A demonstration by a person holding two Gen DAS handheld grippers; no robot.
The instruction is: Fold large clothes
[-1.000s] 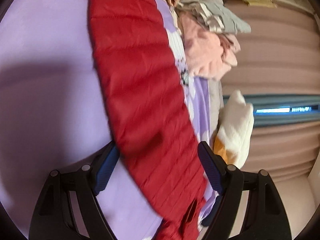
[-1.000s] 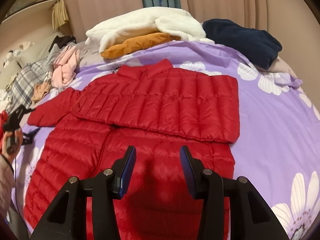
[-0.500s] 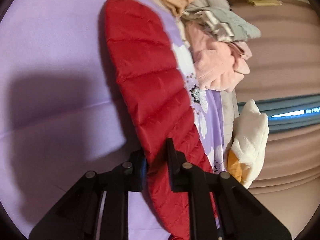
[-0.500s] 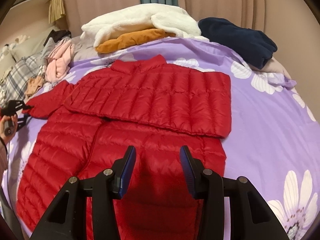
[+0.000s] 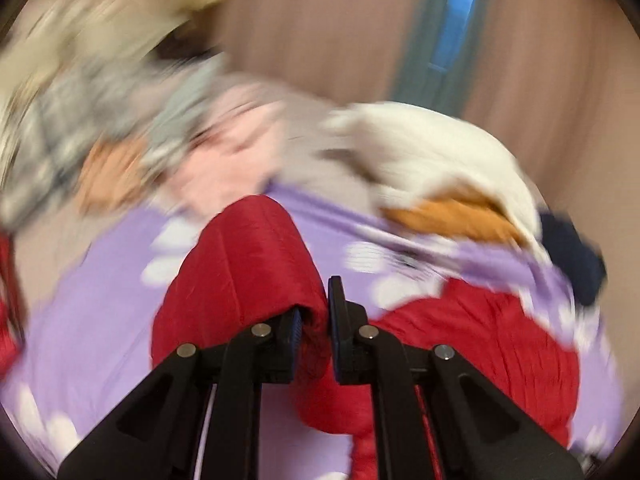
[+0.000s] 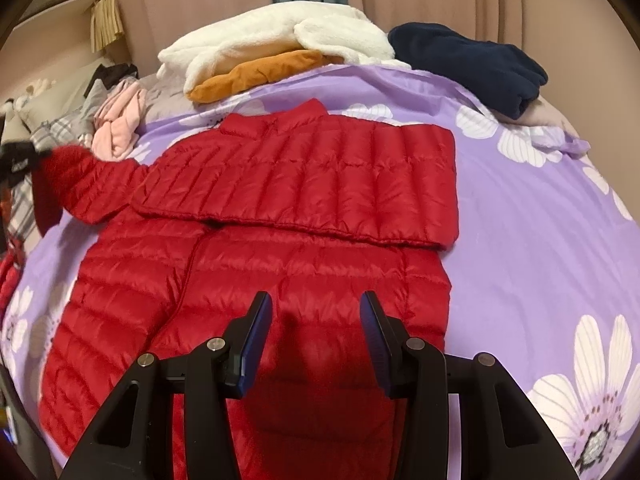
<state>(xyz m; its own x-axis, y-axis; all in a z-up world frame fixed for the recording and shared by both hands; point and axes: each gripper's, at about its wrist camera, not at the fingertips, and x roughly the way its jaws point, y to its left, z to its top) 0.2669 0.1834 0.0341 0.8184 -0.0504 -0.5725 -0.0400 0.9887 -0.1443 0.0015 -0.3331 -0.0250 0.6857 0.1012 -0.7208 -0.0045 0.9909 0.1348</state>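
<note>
A red quilted puffer jacket (image 6: 304,184) lies spread on a purple flowered bedsheet (image 6: 520,240), with its right sleeve folded across the chest. My left gripper (image 5: 314,320) is shut on the end of the other sleeve (image 5: 248,264), which is lifted off the sheet; that view is blurred by motion. In the right wrist view the left gripper (image 6: 16,160) shows at the far left edge with the raised sleeve (image 6: 72,172). My right gripper (image 6: 316,320) hovers open above the jacket's lower body, with nothing between its fingers.
At the head of the bed lie a white fleece (image 6: 272,36) on an orange garment (image 6: 256,74) and a navy garment (image 6: 468,64). Pink (image 6: 120,128) and plaid clothes (image 6: 60,132) are heaped at the left. Curtains hang behind.
My left gripper shut on the sleeve, then rose and rolled, carrying the sleeve end up off the sheet. The right gripper has stayed in place, still open.
</note>
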